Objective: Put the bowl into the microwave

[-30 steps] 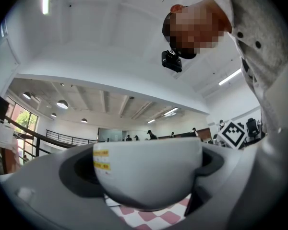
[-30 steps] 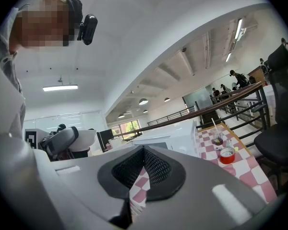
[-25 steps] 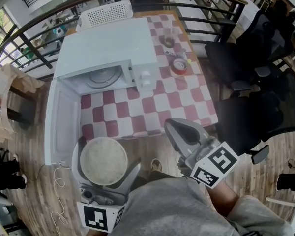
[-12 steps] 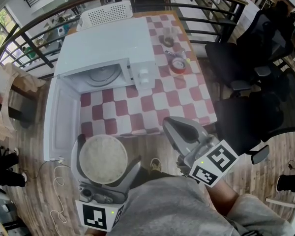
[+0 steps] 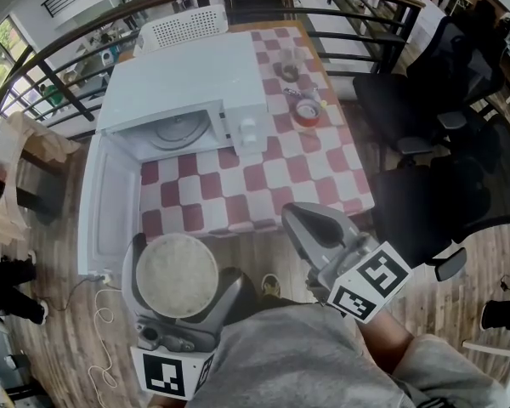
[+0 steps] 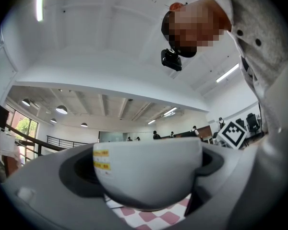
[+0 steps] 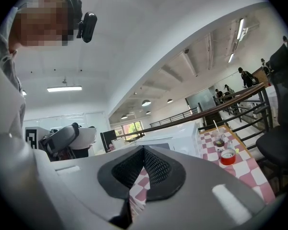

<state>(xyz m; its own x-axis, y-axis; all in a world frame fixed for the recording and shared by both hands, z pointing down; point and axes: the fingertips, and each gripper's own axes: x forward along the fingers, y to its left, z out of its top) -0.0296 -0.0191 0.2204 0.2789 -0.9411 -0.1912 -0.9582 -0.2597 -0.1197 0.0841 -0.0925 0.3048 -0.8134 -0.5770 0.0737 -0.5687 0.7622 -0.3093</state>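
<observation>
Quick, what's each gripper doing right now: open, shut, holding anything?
Left gripper: closed on the white bowl, one jaw on each side.
Right gripper: closed, nothing between its jaws.

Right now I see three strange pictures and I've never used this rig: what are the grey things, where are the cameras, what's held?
No robot: a person holds a two-jaw gripper in each hand. The top-down picture is from a head camera; the other two are from cameras on the grippers. The left gripper clamps the white bowl, short of the checked table. The right gripper is shut and empty. On the table: a white microwave, door open, a glass and a red round item.
</observation>
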